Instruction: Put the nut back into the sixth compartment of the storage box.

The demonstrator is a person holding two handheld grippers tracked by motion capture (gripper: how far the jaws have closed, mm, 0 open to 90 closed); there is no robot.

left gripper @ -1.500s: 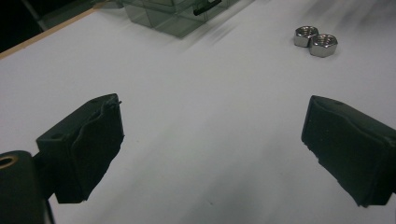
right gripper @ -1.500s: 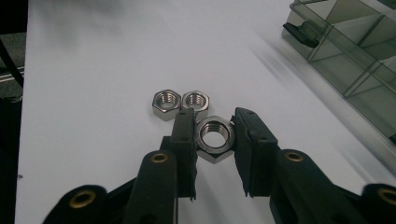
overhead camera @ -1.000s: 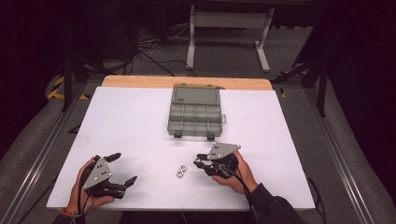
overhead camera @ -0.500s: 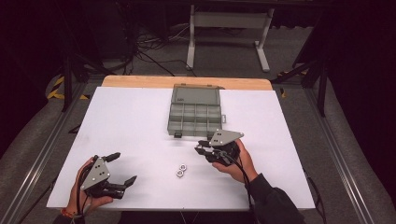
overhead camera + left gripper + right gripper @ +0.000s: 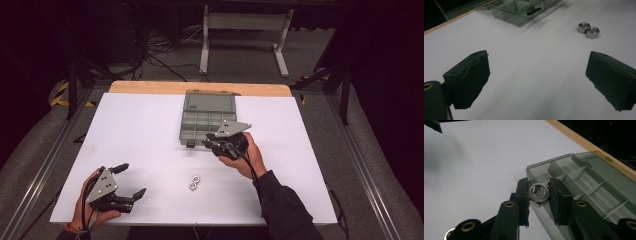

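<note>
My right gripper point(image 5: 538, 192) is shut on a steel hex nut point(image 5: 538, 191), which sits pinched between its two black pads. In the high view that gripper point(image 5: 210, 143) hovers at the near right corner of the open grey compartment box point(image 5: 206, 119). Two more hex nuts point(image 5: 194, 182) lie touching each other on the white table, also seen in the left gripper view as a pair of nuts point(image 5: 588, 30). My left gripper point(image 5: 131, 180) rests at the near left of the table, open, with nothing between its pads point(image 5: 471, 75).
The box's lid point(image 5: 210, 101) lies open toward the far wooden edge of the table point(image 5: 200, 88). Its divided compartments point(image 5: 584, 187) look empty from the right gripper view. Bare white tabletop point(image 5: 135, 135) stretches between the two hands.
My right gripper has carried the nut up and away from the near table area to the box's near right corner. The left gripper and the two loose nuts have stayed put.
</note>
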